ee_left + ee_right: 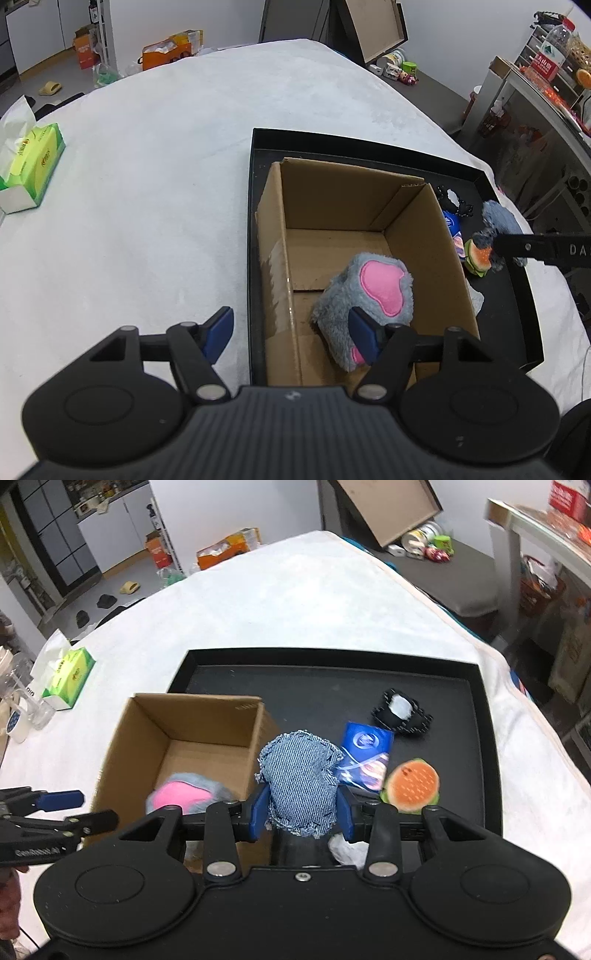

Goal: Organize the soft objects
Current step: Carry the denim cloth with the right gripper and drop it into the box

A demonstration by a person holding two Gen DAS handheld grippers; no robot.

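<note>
A cardboard box [424, 236] [140, 723] stands in a black tray [258, 155] [487, 738]. A grey plush paw with pink pads [369, 295] [184, 794] lies inside the box. My left gripper [291, 332] is open and empty above the box's near left wall. My right gripper [301, 808] is shut on a blue denim pouch [299, 771] [496, 218] and holds it above the tray beside the box's right wall. On the tray lie a burger plush [413, 784] [476, 256], a blue packet [365, 757] and a black-and-white soft piece [400, 710].
The tray sits on a table with a white cloth [166, 166]. A green tissue box [31, 166] [68, 677] stands at the table's left. A white crumpled thing [347, 849] lies on the tray near my right gripper. Shelves and clutter stand to the right.
</note>
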